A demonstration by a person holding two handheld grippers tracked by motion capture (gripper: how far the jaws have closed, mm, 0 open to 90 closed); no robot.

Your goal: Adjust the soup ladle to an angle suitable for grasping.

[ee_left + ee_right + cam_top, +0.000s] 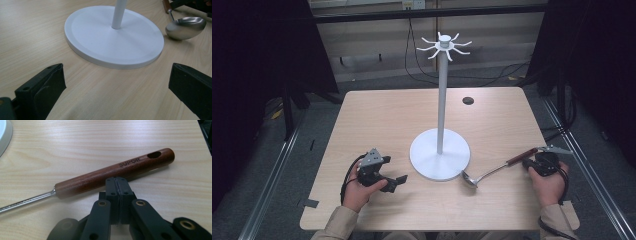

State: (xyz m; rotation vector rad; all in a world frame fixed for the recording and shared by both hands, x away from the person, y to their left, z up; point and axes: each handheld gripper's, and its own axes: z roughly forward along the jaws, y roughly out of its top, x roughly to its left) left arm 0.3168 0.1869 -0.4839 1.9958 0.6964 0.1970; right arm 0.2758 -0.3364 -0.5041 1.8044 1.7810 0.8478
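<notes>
Currently the ladle (492,173) lies flat on the table (382,115), just right of the white stand's base (440,153). Its long axis runs diagonally: steel bowl (469,179) at the near-left end, close beside the base rim, wooden handle (518,158) pointing away to the far right. In the right gripper view the handle (112,173) carries the lettering SUPOR, with a hanging hole near its free end. Right gripper (116,180): jaws pressed together with nothing between them, tips right at the handle's side; contact cannot be confirmed. Left gripper (117,82): jaws spread wide, empty, facing the stand's base (112,42) with the ladle bowl (186,27) beyond.
</notes>
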